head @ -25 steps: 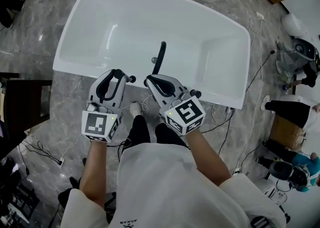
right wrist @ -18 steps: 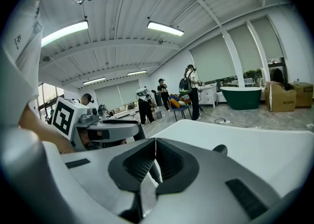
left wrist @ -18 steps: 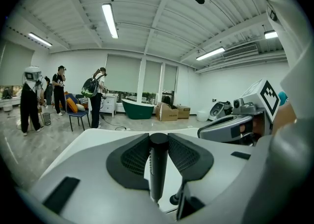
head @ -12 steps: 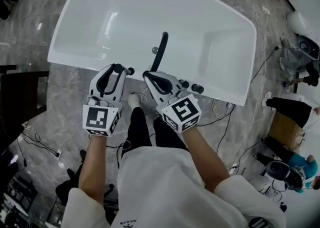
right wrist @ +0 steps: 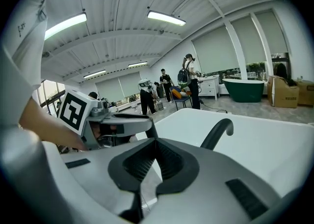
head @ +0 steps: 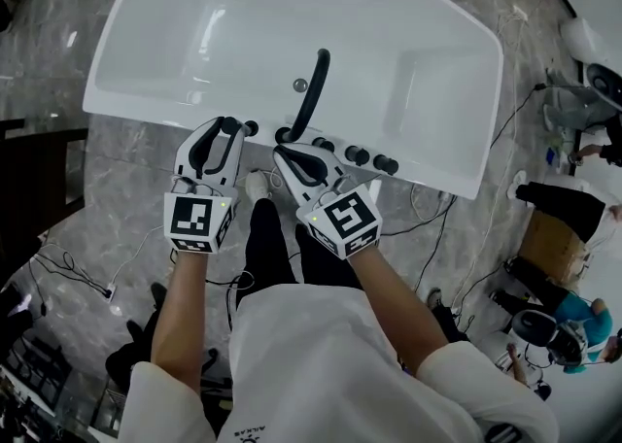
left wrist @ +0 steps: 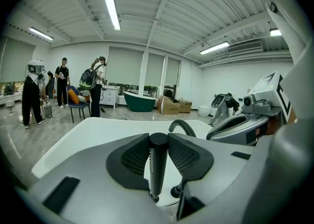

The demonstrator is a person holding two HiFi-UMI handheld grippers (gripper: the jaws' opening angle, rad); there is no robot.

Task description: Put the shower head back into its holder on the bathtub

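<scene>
At the near rim of the glossy white bathtub [head: 408,4], the left gripper [head: 226,128] pinches the shower head's [left wrist: 158,164] smooth black cylindrical handle upright between ribbed dark pads. Further right along that rim, the right gripper's [right wrist: 156,140] ribbed tips are pressed together on nothing, near the curved black spout [head: 313,91] and round black knobs [head: 360,154].

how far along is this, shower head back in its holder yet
Done: the slim black cylindrical shower head is picked up, clamped in the left claw. In hand: it hangs over the near rim of the white bathtub, left of the curved black spout. Left: seating it in its holder, which I cannot pick out; the right claw is shut and empty.
</scene>
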